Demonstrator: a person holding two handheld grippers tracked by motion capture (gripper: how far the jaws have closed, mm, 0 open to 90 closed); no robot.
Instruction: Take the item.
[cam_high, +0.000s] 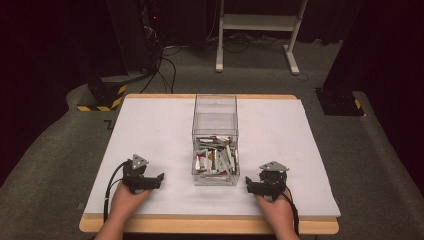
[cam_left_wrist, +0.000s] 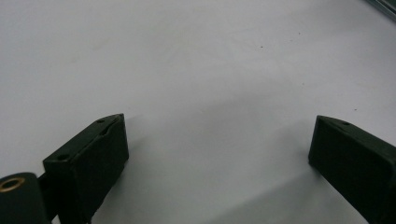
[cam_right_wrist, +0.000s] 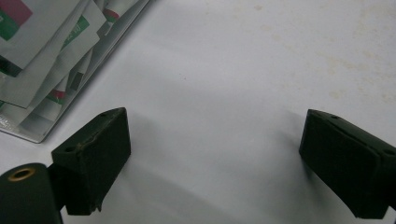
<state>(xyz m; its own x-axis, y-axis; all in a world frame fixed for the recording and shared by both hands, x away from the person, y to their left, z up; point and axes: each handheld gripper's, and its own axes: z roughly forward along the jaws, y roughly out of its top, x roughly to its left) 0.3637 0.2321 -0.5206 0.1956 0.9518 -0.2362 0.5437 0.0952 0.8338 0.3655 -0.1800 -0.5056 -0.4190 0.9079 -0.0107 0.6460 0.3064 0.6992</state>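
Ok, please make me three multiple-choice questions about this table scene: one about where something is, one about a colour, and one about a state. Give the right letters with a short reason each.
1. Where does the clear box stand?
A. between the two grippers, in the middle of the table
B. at the far left corner of the table
C. on the floor beside the table

2. What colour is the mat that covers the table?
A. black
B. white
C. yellow

3. How do the jaws of the right gripper stand?
A. pressed on a packet
B. shut with nothing between them
C. wide apart with nothing between them

Answers:
1 A: in the high view the box sits midway, with the left gripper on one side and the right gripper on the other.
2 B: the surface is plain white in every view.
3 C: the right gripper view shows only bare mat between the two jaws.
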